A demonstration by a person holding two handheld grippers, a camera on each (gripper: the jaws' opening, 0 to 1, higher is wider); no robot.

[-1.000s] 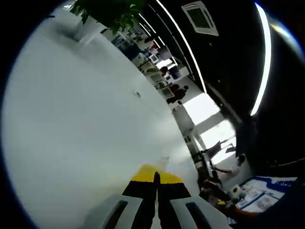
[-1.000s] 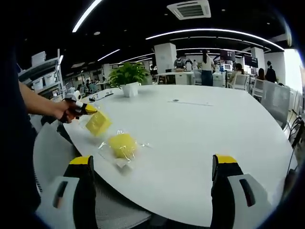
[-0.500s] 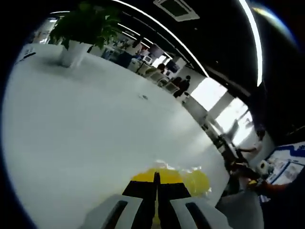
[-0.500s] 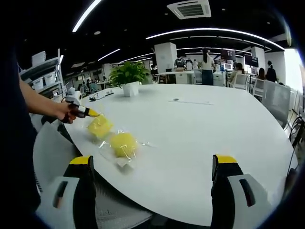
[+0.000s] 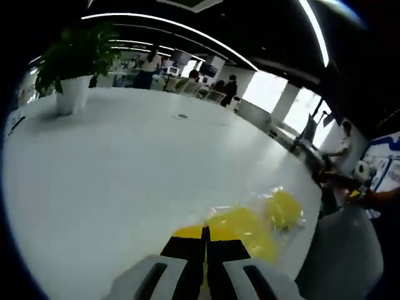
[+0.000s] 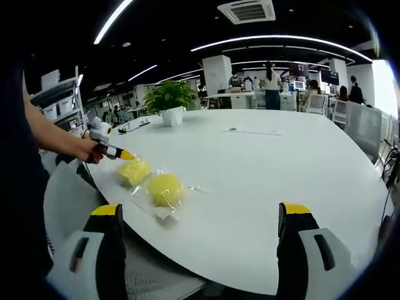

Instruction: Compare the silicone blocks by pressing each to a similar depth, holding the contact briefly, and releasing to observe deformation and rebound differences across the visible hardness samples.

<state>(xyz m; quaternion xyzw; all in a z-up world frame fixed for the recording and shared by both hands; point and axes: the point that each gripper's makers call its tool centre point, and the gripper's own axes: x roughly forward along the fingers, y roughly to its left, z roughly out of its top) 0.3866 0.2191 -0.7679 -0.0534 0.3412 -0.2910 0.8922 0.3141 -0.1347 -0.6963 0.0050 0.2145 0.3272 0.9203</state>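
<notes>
Change since earlier frames: left gripper (image 6: 123, 154) has come down, so the flat yellow block (image 6: 134, 170) it carried tilted above the table a second ago now lies on the table top; the rounder yellow block (image 6: 164, 189) has kept its place.
Flat yellow block: wrapped in a clear plastic bag, lying on the white table (image 6: 262, 181) near its edge, just beside the rounder block; in the left gripper view it sits directly ahead of the jaw tips (image 5: 240, 226).
Rounder yellow block: sealed in its own clear bag with crinkled margins, resting on the table next to the flat block; in the left gripper view it lies to the right, near the table edge (image 5: 282, 209).
Left gripper: jaws closed together, yellow tips meeting (image 5: 204, 234) at the near edge of the flat block's bag; whether they pinch the bag or merely touch it cannot be told.
Hand: a person's hand (image 6: 87, 150) grips the left tool at the table's rim.
Right gripper: jaws spread wide (image 6: 199, 212), holding nothing, hovering off the near edge of the table, well apart from both blocks.
Table: white, round-edged, broad.
Potted plant: green foliage in a white pot (image 6: 169, 104), standing on the far part of the table; also at upper left in the left gripper view (image 5: 72, 69).
Background: open office with ceiling light strips (image 6: 275, 40) and people standing far off.
</notes>
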